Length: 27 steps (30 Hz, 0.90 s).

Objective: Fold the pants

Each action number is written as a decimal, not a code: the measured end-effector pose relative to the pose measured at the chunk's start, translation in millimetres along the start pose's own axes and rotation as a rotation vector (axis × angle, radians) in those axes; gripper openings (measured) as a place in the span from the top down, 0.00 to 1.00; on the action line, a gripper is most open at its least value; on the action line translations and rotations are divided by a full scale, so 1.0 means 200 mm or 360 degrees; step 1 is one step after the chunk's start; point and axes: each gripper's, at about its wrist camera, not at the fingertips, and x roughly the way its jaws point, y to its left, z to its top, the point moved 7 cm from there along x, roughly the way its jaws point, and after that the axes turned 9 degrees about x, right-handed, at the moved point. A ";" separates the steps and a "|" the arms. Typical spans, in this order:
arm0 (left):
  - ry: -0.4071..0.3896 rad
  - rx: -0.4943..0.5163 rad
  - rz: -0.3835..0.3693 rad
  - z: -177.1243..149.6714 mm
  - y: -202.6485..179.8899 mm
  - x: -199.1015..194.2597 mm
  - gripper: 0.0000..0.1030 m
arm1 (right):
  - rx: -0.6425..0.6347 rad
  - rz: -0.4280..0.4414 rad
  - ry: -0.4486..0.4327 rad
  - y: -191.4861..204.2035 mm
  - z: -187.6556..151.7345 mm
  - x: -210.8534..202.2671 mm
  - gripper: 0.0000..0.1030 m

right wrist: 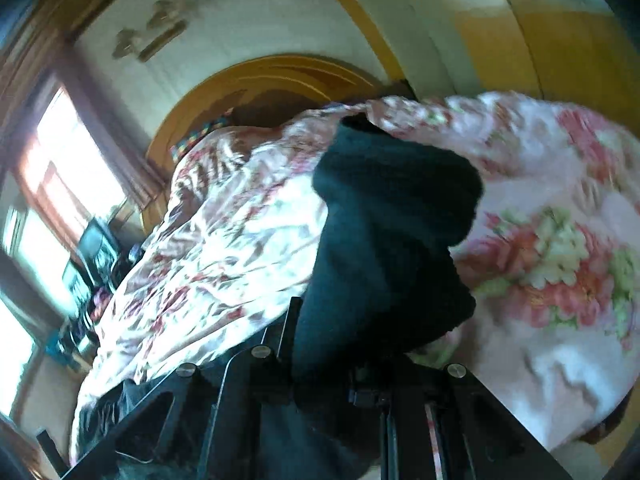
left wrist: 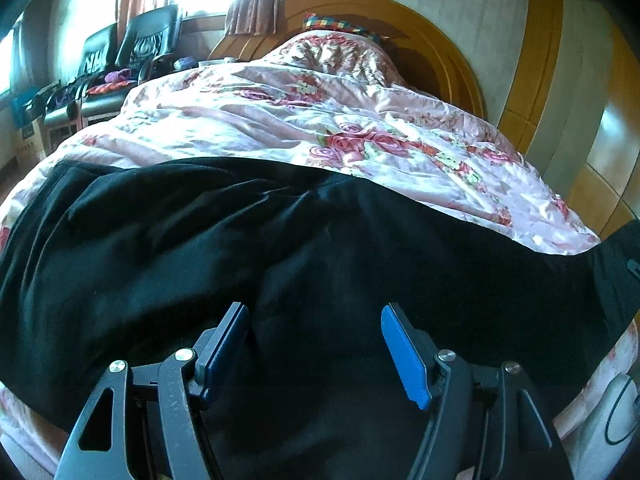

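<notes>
Black pants (left wrist: 280,248) lie lengthwise left-right across the floral bed (left wrist: 280,120); left tool (left wrist: 314,316) gapes wide, empty, above them; right tool (right wrist: 320,340) grips their blurred, bunched cloth, fingers hidden

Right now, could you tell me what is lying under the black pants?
The black pants lie spread on a pink floral quilt that covers the bed. What is beneath the quilt cannot be seen.

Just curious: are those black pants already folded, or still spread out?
Not neatly folded yet. The black pants lie spread across the floral quilt, while one end bunches up at the right gripper.
</notes>
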 end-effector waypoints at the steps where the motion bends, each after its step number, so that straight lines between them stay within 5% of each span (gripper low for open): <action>1: 0.0002 -0.0007 0.0006 0.00 0.01 -0.01 0.32 | -0.0043 0.0003 -0.0007 0.06 -0.01 -0.01 0.83; 17: -0.0009 -0.0167 0.0126 0.00 0.17 -0.06 0.32 | -0.0341 0.0263 0.0192 0.71 -0.29 0.06 0.83; 27: -0.0026 -0.0235 0.0110 0.00 0.21 -0.08 0.32 | -0.0474 0.0350 0.0382 0.93 -0.59 0.19 0.83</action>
